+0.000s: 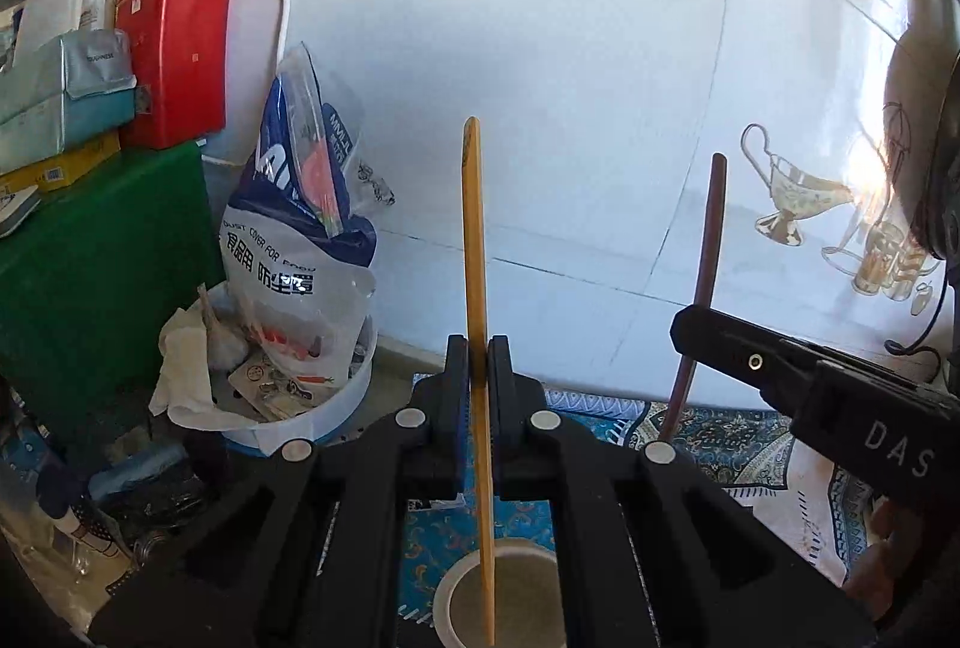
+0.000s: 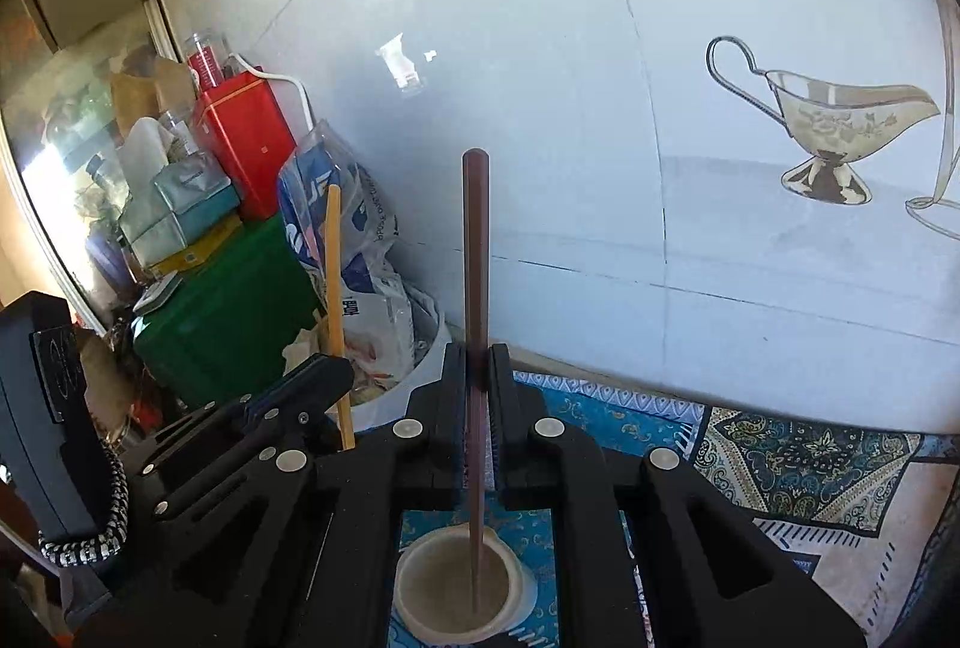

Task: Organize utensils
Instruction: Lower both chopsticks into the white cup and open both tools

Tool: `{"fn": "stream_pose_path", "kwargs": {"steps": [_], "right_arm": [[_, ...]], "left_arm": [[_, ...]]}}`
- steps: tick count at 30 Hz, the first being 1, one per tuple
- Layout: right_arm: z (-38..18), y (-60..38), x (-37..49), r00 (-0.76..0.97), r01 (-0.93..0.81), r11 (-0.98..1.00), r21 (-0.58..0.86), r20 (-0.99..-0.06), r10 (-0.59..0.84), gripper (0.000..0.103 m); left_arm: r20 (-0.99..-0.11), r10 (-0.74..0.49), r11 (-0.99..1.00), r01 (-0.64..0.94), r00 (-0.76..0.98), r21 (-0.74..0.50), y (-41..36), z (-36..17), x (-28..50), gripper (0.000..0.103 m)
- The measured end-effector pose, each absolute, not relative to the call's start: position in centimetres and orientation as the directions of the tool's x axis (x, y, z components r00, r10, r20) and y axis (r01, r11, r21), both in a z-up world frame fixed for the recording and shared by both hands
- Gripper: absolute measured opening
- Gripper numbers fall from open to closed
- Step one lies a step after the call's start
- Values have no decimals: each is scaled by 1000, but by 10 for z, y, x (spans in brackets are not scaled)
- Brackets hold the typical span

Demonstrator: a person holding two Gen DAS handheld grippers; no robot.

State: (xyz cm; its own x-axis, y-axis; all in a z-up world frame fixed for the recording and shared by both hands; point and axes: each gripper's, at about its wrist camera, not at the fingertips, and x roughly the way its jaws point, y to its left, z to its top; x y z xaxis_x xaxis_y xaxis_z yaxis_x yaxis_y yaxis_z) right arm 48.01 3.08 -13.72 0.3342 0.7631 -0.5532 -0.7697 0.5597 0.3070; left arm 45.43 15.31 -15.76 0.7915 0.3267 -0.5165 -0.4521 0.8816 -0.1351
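The left gripper (image 1: 478, 348) is clamping a tan stick (image 1: 475, 240); the right gripper (image 2: 478, 357) is clamping a brown stick (image 2: 476, 252). Both sticks are standing upright, lower ends pointing into the cup (image 2: 420, 582) directly beneath.

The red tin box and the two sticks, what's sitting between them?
In the right wrist view, a blue-and-white plastic bag in a white tub stands between the red tin box and the light wooden chopstick; the dark brown chopstick is further right.
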Motion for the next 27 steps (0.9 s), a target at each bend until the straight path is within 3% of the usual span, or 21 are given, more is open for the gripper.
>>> {"fn": "stream_pose_path", "kwargs": {"steps": [12, 27], "right_arm": [[-184, 32, 474, 289, -776, 571, 269, -653, 700, 7], [-174, 26, 452, 251, -814, 538, 219, -703, 666, 7]], "left_arm": [[-610, 286, 882, -451, 739, -133, 154, -219, 458, 3], [-706, 178, 910, -388, 685, -147, 139, -214, 431, 2]]}}
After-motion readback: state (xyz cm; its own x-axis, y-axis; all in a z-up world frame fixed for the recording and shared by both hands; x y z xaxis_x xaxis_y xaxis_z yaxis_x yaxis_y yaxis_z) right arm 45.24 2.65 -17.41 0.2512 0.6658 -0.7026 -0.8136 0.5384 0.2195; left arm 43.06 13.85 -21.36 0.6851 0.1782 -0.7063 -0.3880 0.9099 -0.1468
